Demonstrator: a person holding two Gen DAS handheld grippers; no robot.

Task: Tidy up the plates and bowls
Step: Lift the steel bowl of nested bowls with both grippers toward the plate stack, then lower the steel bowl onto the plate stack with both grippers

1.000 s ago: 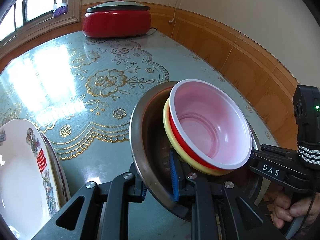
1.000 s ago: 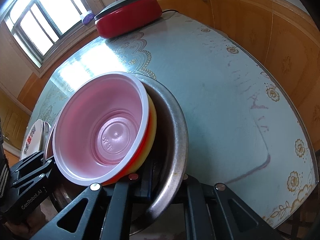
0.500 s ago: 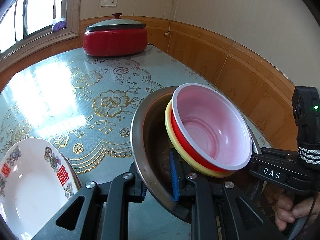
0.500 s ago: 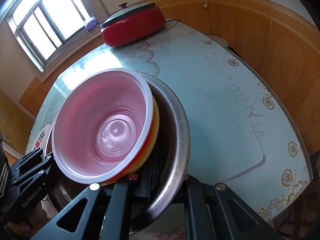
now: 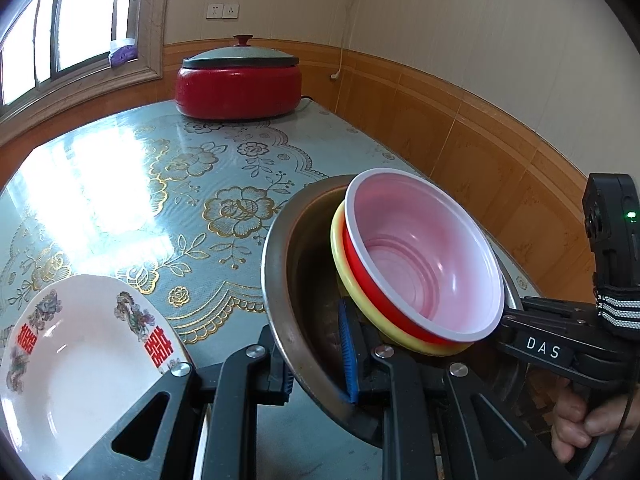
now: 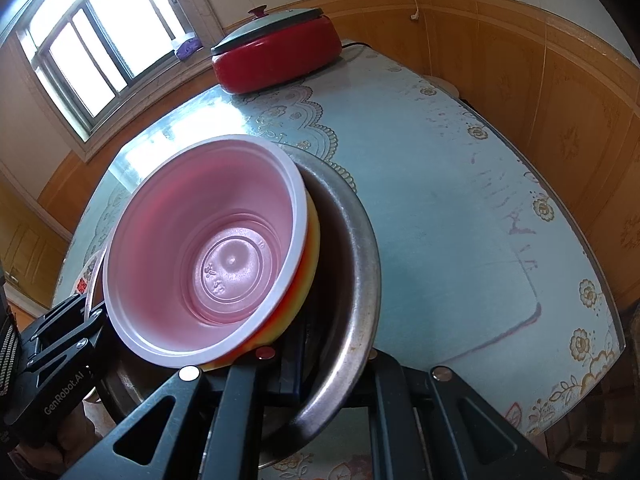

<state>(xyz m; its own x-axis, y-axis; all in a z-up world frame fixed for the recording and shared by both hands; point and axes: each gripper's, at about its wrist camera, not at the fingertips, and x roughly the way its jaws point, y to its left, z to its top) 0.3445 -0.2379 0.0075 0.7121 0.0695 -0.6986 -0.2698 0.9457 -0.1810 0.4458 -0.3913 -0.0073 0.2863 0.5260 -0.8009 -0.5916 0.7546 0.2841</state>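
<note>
Above table [image 5: 168,200], metal basin [image 5: 280,280] tilted

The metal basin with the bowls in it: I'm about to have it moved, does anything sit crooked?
Yes. The plastic bowls are tipped on their side against the wall of the metal basin, mouths facing sideways rather than up. Both tongs, left and right, clamp the basin's rim, so the loose stack could slide.

The steel basin [image 5: 280,280] is dull silver-grey, and in it sit a yellow bowl [image 5: 340,256] and a red bowl [image 5: 352,256] with a white rim and pale pink inside. The white plate [image 5: 80,352] bears red characters and multicoloured dragon-like motifs. The table [image 5: 160,192] is pale teal with gold flowers; the pot [image 5: 238,88] is red under a grey-green lid
</note>
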